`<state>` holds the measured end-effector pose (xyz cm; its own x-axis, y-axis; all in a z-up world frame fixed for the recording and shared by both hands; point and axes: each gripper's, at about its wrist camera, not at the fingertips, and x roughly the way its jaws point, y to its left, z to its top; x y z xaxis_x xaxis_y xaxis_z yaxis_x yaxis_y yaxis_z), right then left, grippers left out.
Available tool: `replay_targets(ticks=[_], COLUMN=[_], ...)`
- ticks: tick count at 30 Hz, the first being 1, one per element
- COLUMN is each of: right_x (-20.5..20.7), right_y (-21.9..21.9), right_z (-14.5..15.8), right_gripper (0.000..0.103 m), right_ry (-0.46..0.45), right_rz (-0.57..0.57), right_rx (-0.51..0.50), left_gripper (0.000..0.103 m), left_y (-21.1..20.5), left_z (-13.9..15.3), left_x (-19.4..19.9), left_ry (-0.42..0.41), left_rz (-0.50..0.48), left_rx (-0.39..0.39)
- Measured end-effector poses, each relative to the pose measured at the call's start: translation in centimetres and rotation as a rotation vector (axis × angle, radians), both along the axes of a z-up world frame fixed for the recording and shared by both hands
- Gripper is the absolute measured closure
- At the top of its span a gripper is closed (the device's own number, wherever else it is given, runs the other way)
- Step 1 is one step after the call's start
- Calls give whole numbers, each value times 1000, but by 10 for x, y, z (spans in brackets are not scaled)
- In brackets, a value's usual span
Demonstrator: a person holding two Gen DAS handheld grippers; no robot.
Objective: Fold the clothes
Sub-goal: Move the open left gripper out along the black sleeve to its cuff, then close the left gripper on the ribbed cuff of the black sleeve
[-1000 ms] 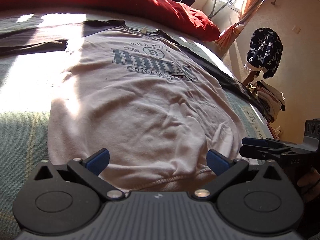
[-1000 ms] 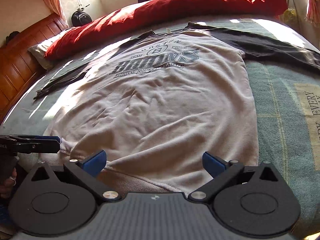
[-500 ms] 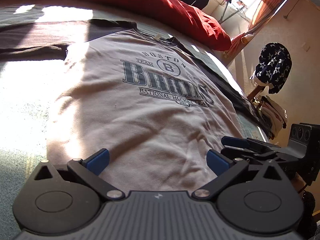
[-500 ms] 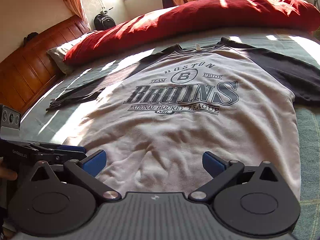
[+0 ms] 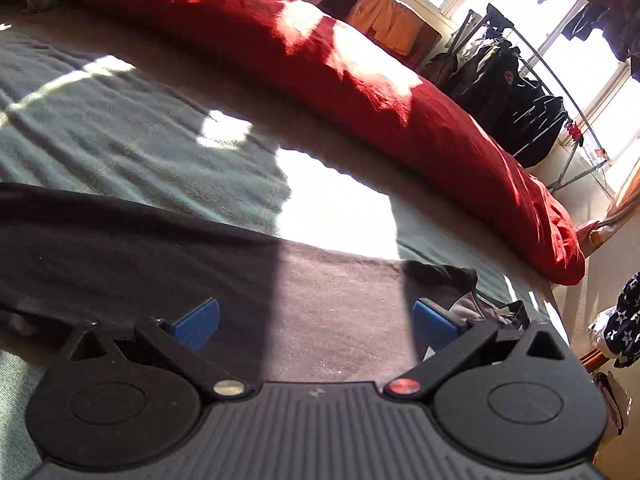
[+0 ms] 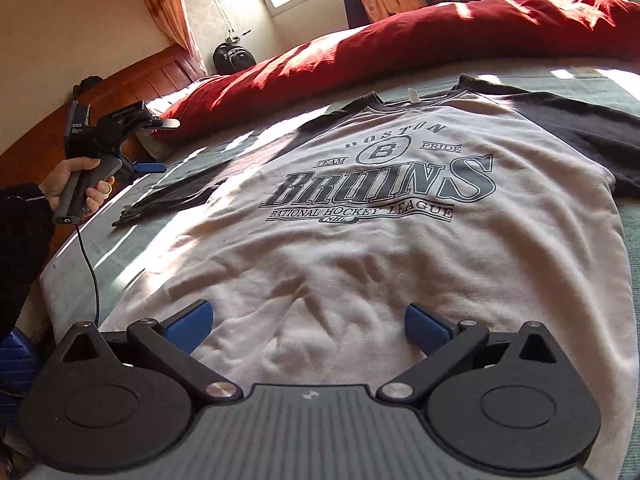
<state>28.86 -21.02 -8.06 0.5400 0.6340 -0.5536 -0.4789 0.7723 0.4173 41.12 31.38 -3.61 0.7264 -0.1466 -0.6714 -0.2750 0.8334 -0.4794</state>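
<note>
I have the sweatshirt (image 6: 360, 248) lying flat, front up, on the bed (image 6: 132, 236). Its pale body carries the dark "Boston Bruins" print and its dark sleeves run out to either side. The collar points to the far side, toward the long red pillow (image 6: 420, 40) that lies across the far end of the bed.

My right hand-held gripper (image 6: 306, 326) sits over the near part of the sweatshirt's pale body, close to the hem. Its blue pads (image 6: 188, 326) are spread wide apart with nothing between them. I cannot tell whether they touch the cloth or hover just above it.

My left hand-held gripper (image 5: 316, 322) is well off to the left of the scene, over the left dark sleeve (image 5: 160, 256). Its blue fingertips (image 5: 198, 322) are also spread wide, gripping nothing, with the dark sleeve cloth showing between and under them. In the right wrist view this same left hand-held gripper (image 6: 154, 146) appears far left, held up in the person's hand (image 6: 78, 184), one finger higher and one lower with a clear gap between them. It is above the sleeve's cuff end, apart from the cloth. A black cable (image 6: 90, 268) hangs from its handle.

Sunlight falls in bright patches over the green blanket (image 5: 120, 140).
</note>
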Motion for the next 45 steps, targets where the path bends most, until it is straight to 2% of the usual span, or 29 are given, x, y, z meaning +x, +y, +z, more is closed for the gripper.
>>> replay_targets(ticks=[4,6,9,10,15,18,20,23,25,27,29,32,35,38,40,45], right_x=[1,2,3,3,6,6,6,6,5,5,5,5,6,6,6,7], right_y=[3,5,4,3,2,3,4,4,5,5,6,8,10,13,14,13], right_z=[-1,-3,-5,-5,-6,-6,-6,-6,-6,-7,-7,-7,-8,-8,-9,-11], right_gripper=[0,0,0,0,0,0,0,0,0,0,0,0,0,0,0,0], right_ry=[-4,-6,-5,-3,4,1,-1,-1,-6,-8,-11,-16,-21,-27,-32,-38], right_rz=[5,4,1,-2,-14,-13,-10,-7,-3,-3,-5,-8,-11,-12,-13,-10], right_rx=[-10,-13,-2,7,28,22,17,13,8,7,2,-8,-18,-30,-34,-27], left_gripper=[1,1,1,1,1,1,1,1,1,1,1,1,4,30,32,33], left_y=[15,20,27,31,45,53,54,49,54,63,79,106,126,137,142,154], left_z=[-31,-38,-32,-24,-1,-18,-34,-42,-34,-22,-7,-3,-18,-39,-52,-67], left_x=[-14,-35,-51,-53,-32,-16,-18,-42,-54,-64,-77,-98,-112,-121,-125,-123], left_ry=[120,92,100,78,-35,24,89,63,88,78,26,-58,-71,-58,-55,-108], left_rz=[23,3,10,4,9,48,63,21,45,79,134,233,321,379,407,462], left_rx=[20,-9,-48,-35,-33,-27,-21,20,-18,-26,-22,-83,-127,-171,-186,-237])
